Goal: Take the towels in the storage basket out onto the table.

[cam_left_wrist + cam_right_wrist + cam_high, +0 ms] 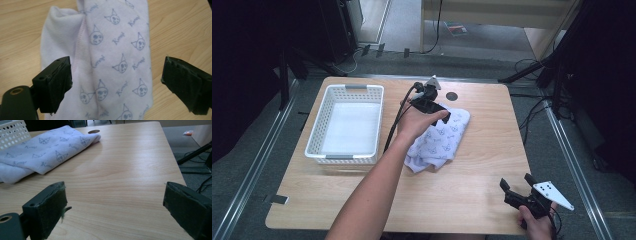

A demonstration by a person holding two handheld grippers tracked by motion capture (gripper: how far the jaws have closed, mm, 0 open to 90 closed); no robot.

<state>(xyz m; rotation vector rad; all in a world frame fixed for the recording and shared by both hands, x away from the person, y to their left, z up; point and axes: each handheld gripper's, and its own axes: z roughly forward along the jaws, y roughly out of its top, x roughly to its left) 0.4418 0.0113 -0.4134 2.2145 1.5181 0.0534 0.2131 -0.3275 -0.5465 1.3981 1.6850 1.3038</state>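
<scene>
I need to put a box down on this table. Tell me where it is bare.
Widest bare patch: the near strip in front of the basket and cloth, up to the right claw. Also bare: the table's right side beyond the cloth. Crowded: the middle, where the left claw hangs open over the cloth beside the basket.

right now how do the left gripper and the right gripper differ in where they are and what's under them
The left gripper is out over the patterned cloth at mid-table, beside the white basket; the right gripper sits at the near right corner, apart from the cloth.
Cloth lies between the left gripper's jaws; bare wooden table lies between the right gripper's jaws.
Both are open and gripping nothing.
</scene>
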